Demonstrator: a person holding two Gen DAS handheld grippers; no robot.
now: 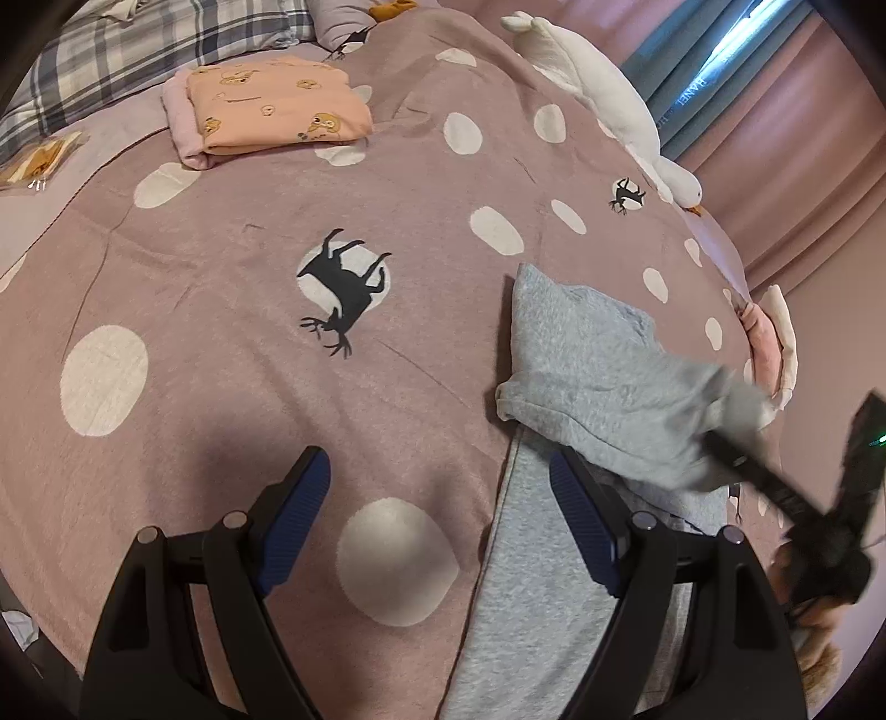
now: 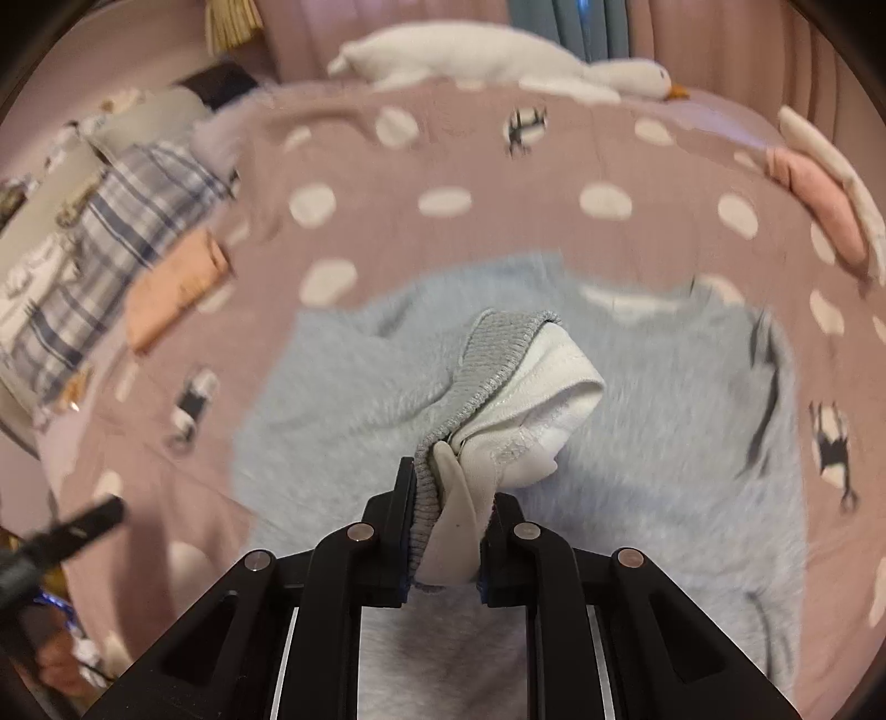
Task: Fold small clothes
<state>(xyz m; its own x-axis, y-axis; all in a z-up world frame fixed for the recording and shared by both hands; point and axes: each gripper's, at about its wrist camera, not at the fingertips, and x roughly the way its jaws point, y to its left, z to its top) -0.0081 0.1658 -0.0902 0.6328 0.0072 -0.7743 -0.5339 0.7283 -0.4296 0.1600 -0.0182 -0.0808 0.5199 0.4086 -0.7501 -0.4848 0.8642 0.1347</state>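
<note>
A small grey garment [image 1: 581, 382] lies on the pink spotted bedspread [image 1: 232, 310], partly folded over itself. My left gripper [image 1: 440, 487] is open and empty, hovering over the bedspread with its right finger above the garment's left edge. My right gripper [image 2: 448, 487] is shut on the grey garment's ribbed hem and white lining [image 2: 498, 387], lifted above the rest of the garment [image 2: 354, 387]. In the left wrist view the right gripper [image 1: 736, 459] shows blurred at the right, holding the cloth.
A folded peach garment on a pink one [image 1: 266, 111] lies at the far left of the bed. A white goose plush [image 1: 598, 94] lies along the far edge. A plaid pillow [image 1: 138, 50] and pink curtains [image 1: 803, 166] are behind.
</note>
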